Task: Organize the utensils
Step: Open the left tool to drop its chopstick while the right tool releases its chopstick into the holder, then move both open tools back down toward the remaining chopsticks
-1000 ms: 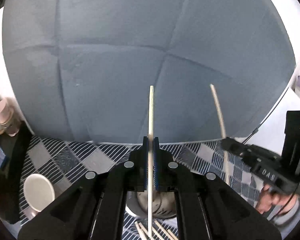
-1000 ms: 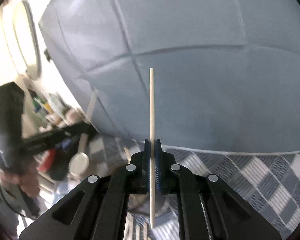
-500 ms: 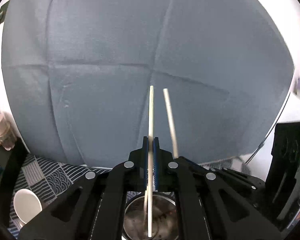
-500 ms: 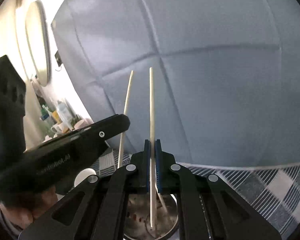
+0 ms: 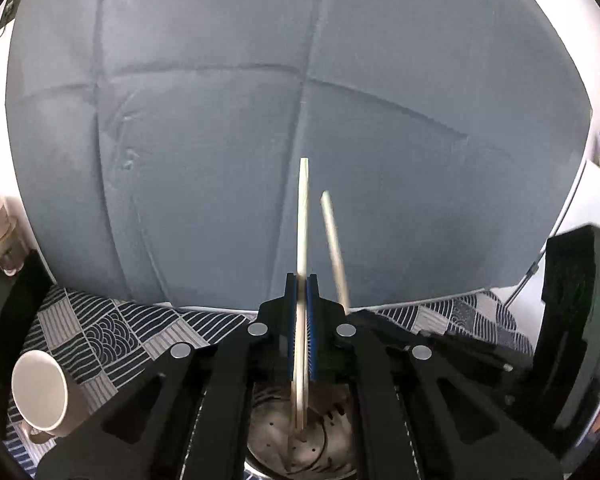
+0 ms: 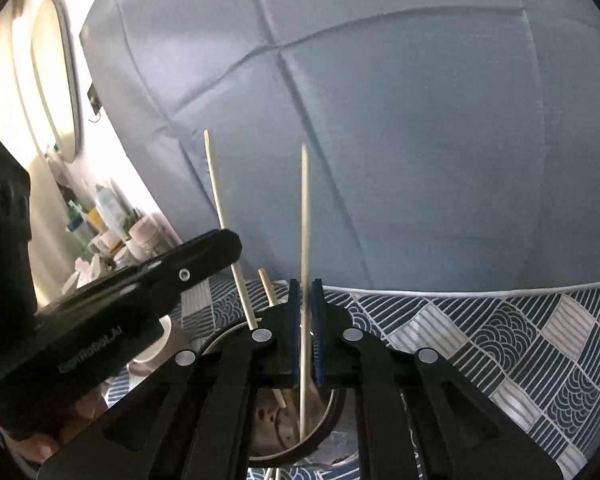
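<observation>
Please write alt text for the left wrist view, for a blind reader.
The left hand-held gripper is shut on an upright chopstick whose lower end reaches into a metal holder. A second chopstick leans just right; a mug lies at left.

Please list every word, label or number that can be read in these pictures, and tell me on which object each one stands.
"GenRobot.AI": blurred white lettering on the side of the left hand-held gripper, seen from the right wrist; reading uncertain.
Labels on the bottles on the shelf: too small to read.
Nothing else readable.
</observation>
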`<state>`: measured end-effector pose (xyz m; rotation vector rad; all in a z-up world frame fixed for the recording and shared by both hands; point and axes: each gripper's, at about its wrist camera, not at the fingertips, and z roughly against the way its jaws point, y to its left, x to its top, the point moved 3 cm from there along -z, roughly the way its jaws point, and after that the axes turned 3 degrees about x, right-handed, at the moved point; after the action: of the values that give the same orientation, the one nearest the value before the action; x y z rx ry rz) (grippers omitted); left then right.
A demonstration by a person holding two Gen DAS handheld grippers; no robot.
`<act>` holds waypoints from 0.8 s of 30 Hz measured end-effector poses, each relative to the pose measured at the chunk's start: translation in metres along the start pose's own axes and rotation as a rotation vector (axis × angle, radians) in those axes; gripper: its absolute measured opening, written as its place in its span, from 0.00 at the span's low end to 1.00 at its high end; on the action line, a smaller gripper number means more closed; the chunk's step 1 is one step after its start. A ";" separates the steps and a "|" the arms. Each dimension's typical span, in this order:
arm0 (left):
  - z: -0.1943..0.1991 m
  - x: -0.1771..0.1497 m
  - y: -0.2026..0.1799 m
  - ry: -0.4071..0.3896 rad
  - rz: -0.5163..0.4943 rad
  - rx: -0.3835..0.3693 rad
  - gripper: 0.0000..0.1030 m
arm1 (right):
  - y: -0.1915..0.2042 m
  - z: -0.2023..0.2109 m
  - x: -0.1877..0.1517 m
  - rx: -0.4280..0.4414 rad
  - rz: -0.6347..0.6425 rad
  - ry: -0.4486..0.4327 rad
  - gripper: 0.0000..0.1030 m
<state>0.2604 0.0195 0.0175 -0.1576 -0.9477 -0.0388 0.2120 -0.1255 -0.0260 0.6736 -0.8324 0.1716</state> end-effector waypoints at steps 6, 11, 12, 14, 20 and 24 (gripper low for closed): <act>0.003 0.001 0.007 0.003 -0.008 0.016 0.06 | -0.007 0.007 -0.002 -0.034 -0.014 -0.002 0.08; 0.008 0.004 0.016 0.004 -0.007 0.048 0.34 | -0.012 0.015 0.001 -0.072 -0.015 -0.008 0.12; 0.009 0.005 0.018 0.004 -0.007 0.054 0.38 | -0.014 0.017 0.002 -0.074 -0.022 -0.011 0.19; 0.013 0.008 0.022 -0.003 -0.002 0.070 0.49 | -0.016 0.023 0.004 -0.088 -0.025 -0.034 0.23; 0.019 0.010 0.045 0.008 0.037 0.139 0.76 | -0.023 0.040 0.009 -0.125 -0.056 -0.074 0.50; 0.021 0.002 0.059 0.039 0.046 0.167 0.87 | -0.033 0.050 0.004 -0.151 -0.099 -0.083 0.66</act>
<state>0.2503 0.0814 0.0244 -0.0244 -0.9041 0.0792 0.1967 -0.1823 -0.0149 0.5812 -0.8800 -0.0089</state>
